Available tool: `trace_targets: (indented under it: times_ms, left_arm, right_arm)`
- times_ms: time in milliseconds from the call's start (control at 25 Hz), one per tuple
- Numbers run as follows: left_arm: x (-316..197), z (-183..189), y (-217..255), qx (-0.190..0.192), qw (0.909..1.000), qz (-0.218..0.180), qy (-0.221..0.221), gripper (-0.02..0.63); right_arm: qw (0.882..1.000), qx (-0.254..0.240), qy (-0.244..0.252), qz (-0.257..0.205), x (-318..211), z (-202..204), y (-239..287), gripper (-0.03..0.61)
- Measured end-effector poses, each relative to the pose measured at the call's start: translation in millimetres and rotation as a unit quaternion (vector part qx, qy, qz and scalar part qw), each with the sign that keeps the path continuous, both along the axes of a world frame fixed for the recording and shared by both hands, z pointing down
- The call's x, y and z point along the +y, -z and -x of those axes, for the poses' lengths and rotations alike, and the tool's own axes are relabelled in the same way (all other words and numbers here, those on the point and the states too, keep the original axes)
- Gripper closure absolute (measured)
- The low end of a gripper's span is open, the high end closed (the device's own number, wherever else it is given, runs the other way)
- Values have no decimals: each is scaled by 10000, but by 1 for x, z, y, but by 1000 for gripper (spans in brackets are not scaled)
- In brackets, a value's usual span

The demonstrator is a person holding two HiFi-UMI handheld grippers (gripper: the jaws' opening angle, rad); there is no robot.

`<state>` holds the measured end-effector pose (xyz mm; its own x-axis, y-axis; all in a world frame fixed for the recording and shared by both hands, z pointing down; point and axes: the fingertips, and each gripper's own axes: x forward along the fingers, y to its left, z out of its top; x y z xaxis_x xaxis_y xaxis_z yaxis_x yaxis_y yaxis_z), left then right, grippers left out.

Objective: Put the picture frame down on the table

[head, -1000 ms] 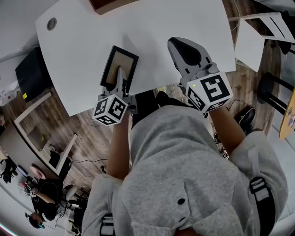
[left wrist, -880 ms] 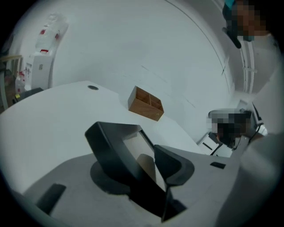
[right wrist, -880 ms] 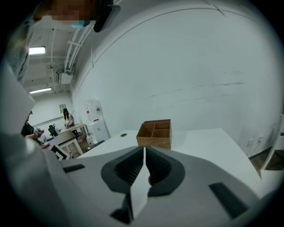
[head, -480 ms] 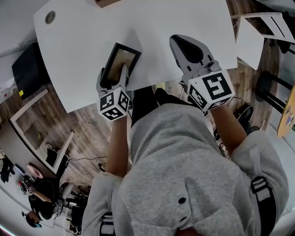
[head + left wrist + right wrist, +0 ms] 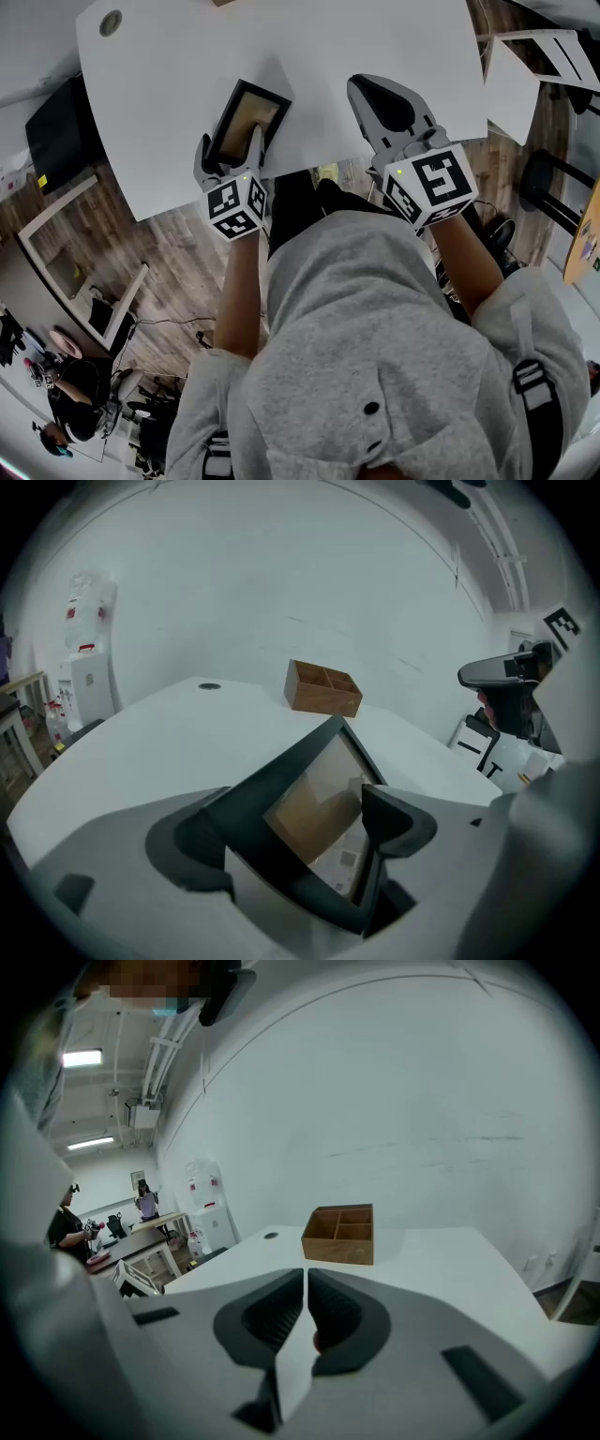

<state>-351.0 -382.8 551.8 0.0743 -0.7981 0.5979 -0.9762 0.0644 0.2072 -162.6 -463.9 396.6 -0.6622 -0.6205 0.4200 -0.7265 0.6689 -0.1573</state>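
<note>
Left gripper (image 5: 228, 156) is standing wide open, its jaws having just been opening, gripping nothing. Picture frame (image 5: 246, 118) is lying on the white table (image 5: 169, 84), its near end between those jaws. Right gripper (image 5: 307, 1312) is sitting closed, empty

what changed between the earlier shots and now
The left gripper has just been opening its fingers: a second ago they clamped the frame by its near edge, and now they have let go. The frame sits between them, apparently resting on the table. The right gripper stayed shut over the table's near edge.
</note>
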Motion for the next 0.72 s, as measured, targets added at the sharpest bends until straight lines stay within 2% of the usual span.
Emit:
trace_targets:
  times_ms: [200,320,720]
  left_arm:
    - [4,13,-1,14,10000,-11,40,206]
    - [6,26,3,-127,9998,-124,13,206]
    - [8,22,7,6,9993,-291,-241,206]
  right_arm:
    - [10000,14,46,-34,4,7,-2,543]
    - [10000,5,63,-43,5,12,0,543]
    - [9999,49,52,-127,9,12,2,543]
